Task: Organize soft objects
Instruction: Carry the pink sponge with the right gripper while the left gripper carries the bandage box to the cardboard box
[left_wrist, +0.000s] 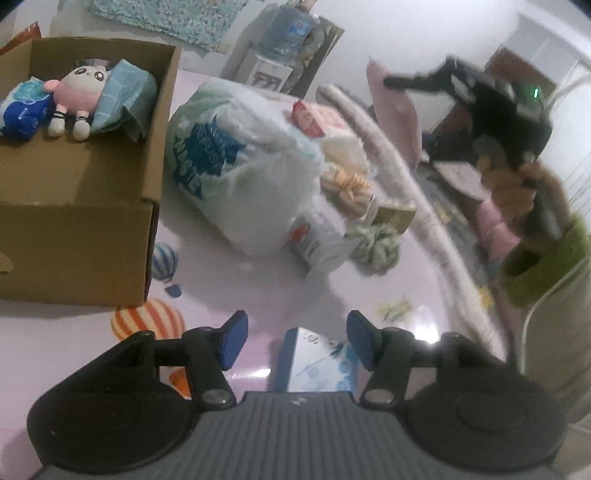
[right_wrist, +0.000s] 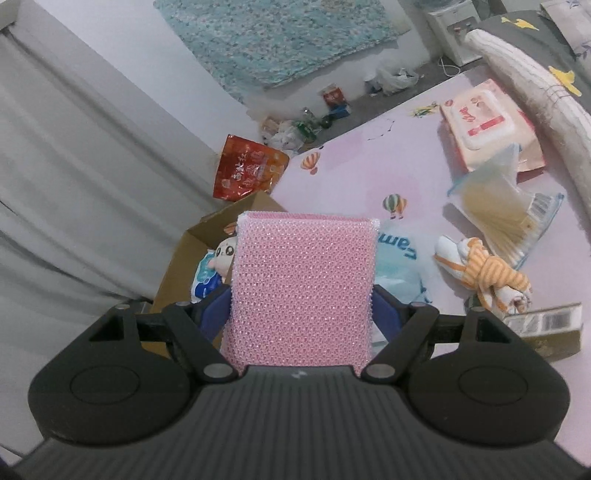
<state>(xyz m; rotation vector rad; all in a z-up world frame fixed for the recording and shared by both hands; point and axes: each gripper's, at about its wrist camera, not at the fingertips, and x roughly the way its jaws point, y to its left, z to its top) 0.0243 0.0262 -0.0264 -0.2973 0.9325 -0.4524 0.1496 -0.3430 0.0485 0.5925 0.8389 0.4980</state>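
I've got the right gripper (right_wrist: 301, 306) clamped on a pink mesh-covered scouring sponge (right_wrist: 303, 284), blue pads pressed on its two long sides, the sponge standing up between them and blocking much of the view ahead. It is off the mat, carried in the air. Beyond and below it, partly hidden, sits the open brown cardboard box (right_wrist: 207, 236), with the plush doll with a white panda face (right_wrist: 225, 251) and a blue-and-white soft pack (right_wrist: 205, 282) already inside. So my read: the step in hand is transport of the sponge to the box, grasp done, drop not yet done.

The left gripper (left_wrist: 293, 341) is half open and holds nothing. A small blue-and-white carton (left_wrist: 317, 363) lies on the pink balloon-print mat (left_wrist: 258, 288) below and between its fingers; the pads don't touch it.

From the left wrist view the box (left_wrist: 85, 206) is at far left, with the doll (left_wrist: 79, 98) and a light blue quilted pack (left_wrist: 122, 99) along its back wall; there's bare floor in front of them, so there's room.

Left on the mat: big white plastic bag with blue print (left_wrist: 229, 162), orange-and-white striped knotted cloth (right_wrist: 487, 273), red-and-white wet-wipe pack (right_wrist: 484, 122), clear bag of cotton swabs (right_wrist: 506, 210), green-white yarn bundle (left_wrist: 376, 247).

Next move, I judge: bring the sponge over the box opening, above the bare floor part, lower, then open the jaws. Mind the near box wall and don't land on the doll. The left could then close on the carton, if that counts as soft; I can't tell.
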